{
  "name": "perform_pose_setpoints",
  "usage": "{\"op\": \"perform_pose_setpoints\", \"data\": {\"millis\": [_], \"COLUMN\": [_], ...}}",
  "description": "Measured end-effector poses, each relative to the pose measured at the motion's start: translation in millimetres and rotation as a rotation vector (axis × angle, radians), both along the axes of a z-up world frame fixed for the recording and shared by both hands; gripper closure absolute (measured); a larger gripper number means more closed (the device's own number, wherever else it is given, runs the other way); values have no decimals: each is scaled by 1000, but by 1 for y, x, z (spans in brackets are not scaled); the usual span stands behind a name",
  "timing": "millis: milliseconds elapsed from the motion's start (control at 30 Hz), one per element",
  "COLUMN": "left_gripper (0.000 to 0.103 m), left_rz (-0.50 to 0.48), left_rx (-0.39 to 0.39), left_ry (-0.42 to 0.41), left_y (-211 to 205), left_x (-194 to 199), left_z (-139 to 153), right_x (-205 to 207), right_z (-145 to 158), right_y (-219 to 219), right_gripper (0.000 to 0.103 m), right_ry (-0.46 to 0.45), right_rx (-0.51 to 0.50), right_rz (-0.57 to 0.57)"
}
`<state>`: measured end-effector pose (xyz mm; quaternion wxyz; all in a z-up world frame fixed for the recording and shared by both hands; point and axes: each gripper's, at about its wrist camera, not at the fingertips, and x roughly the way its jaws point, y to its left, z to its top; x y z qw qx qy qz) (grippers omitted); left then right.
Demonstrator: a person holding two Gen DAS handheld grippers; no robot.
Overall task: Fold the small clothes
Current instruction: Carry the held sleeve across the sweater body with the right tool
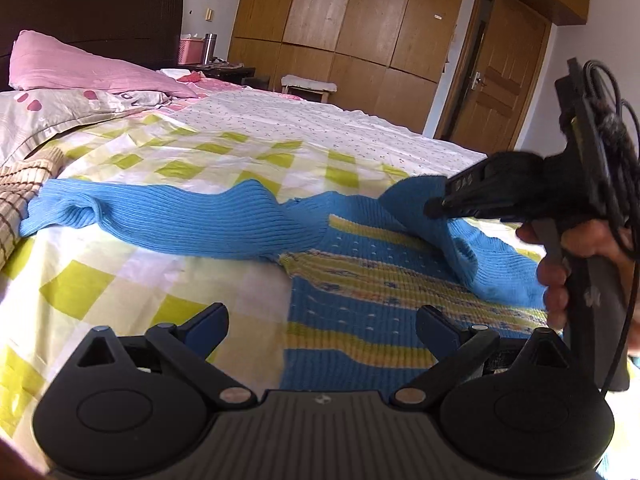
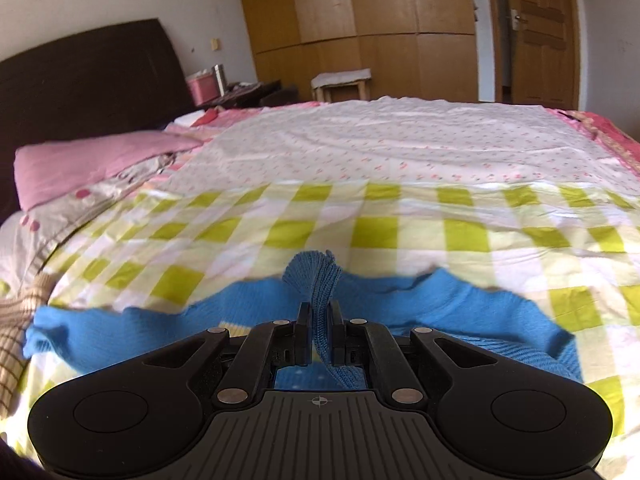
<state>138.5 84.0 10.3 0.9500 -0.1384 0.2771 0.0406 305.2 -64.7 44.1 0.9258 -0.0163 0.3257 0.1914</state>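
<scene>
Right claw (image 2: 319,330) pinches right sleeve (image 2: 316,280); left claw (image 1: 322,326) spread, nearer left sleeve (image 1: 160,216) stretching leftward across bed (image 1: 132,280).

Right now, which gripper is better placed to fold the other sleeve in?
Probably the left. The left gripper is open and empty over the sweater, with the spread sleeve ahead on its side. The right gripper is shut on the other sleeve.
</scene>
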Motion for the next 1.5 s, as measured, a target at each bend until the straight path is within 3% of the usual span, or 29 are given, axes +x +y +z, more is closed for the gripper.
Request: {"op": "perform_pose_setpoints", "data": {"millis": [200,367,600,1000,1233,1367,1500], "left_gripper": [0,0,0,0,0,0,0], "left_rz": [22,30,49,60,68,18,-64], "left_rx": [-46,-66,-81,-61,-23,-32,23], "left_ry": [-9,-17,-25,-31,-38,-40,-63], "left_y": [23,32,37,38,35,22,-7], "left_x": [-5,-6,-8,-8,-4,11,43], "left_z": [-2,-2,-3,-5,-5,5,17], "right_x": [-21,-25,-25,-26,-38,-37,-12], "right_z": [-42,-53,-49,-48,-11,3,-8], "right_y": [50,65,74,72,8,-60,-127], "right_gripper": [93,89,95,90,90,90,87], "right_ry": [7,-20,-34,22,12,-32,-9], "right_rx": [-177,-254,-232,-125,-3,-35,-109], "right_rz": [131,144,135,200,159,35,-151]}}
